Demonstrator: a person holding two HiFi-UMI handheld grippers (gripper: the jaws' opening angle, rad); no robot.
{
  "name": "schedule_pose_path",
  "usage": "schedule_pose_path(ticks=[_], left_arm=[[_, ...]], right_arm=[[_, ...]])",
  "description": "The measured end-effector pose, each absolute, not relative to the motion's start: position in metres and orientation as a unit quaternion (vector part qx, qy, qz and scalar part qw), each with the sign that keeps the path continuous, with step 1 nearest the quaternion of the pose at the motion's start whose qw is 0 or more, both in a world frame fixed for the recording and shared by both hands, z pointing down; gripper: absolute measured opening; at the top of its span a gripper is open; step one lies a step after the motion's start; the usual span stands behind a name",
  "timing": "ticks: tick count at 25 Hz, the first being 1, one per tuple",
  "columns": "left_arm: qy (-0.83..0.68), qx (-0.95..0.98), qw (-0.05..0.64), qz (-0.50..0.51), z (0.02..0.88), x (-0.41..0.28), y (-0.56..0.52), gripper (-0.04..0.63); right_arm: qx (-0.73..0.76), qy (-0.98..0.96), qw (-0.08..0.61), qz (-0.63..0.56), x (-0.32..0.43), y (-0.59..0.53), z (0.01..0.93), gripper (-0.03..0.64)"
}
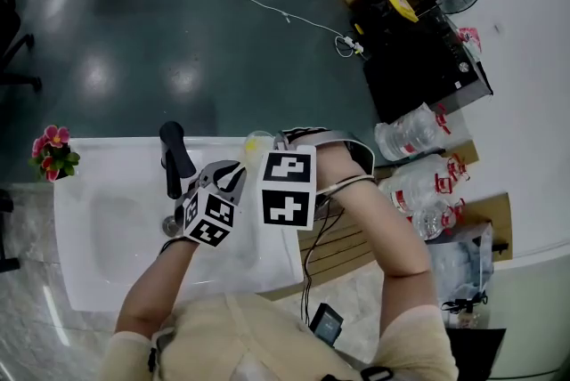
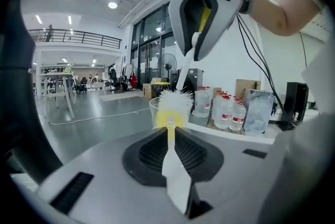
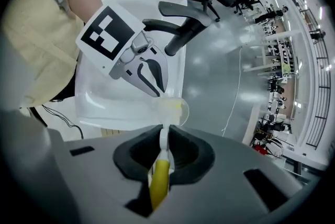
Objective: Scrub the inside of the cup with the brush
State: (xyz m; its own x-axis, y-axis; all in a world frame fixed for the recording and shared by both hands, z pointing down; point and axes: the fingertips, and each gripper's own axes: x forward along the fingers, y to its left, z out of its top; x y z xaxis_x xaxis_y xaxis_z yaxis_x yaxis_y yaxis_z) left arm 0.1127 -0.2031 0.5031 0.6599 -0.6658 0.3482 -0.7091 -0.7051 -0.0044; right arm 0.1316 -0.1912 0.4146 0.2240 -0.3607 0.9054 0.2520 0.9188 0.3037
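Over the white sink [image 1: 98, 232] I hold a clear plastic cup [image 2: 162, 108], tilted on its side. My left gripper [image 2: 170, 136] is shut on the cup's thin wall, which shows edge-on between the jaws. Inside the cup [image 3: 170, 108] sits the brush head [image 2: 172, 105], white bristles over yellow. The brush's white and yellow handle [image 3: 159, 170] runs up into my right gripper [image 3: 163, 140], which is shut on it and points steeply down into the cup's mouth. In the head view the marker cubes hide most of the cup [image 1: 257, 142].
A black faucet [image 1: 174, 158] rises at the sink's back edge, close to my left gripper [image 1: 233, 176]. A pot of pink flowers [image 1: 53, 152] stands on the sink's far left corner. Large water bottles [image 1: 414, 134] and cables [image 1: 325, 232] lie to the right.
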Motion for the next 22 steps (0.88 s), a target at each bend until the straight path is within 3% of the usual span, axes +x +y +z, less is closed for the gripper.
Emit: schedule_pose_path(ticks=[15, 22], left_arm=[[-0.382, 0.907, 0.065, 0.164, 0.501, 0.113, -0.203, 0.046], [-0.393, 0.903, 0.065, 0.164, 0.501, 0.112, -0.202, 0.046]], right_arm=[[0.072, -0.688, 0.722, -0.029, 0.154, -0.222, 0.391, 0.048], [0.095, -0.75, 0.649, 0.085, 0.177, -0.23, 0.402, 0.048]])
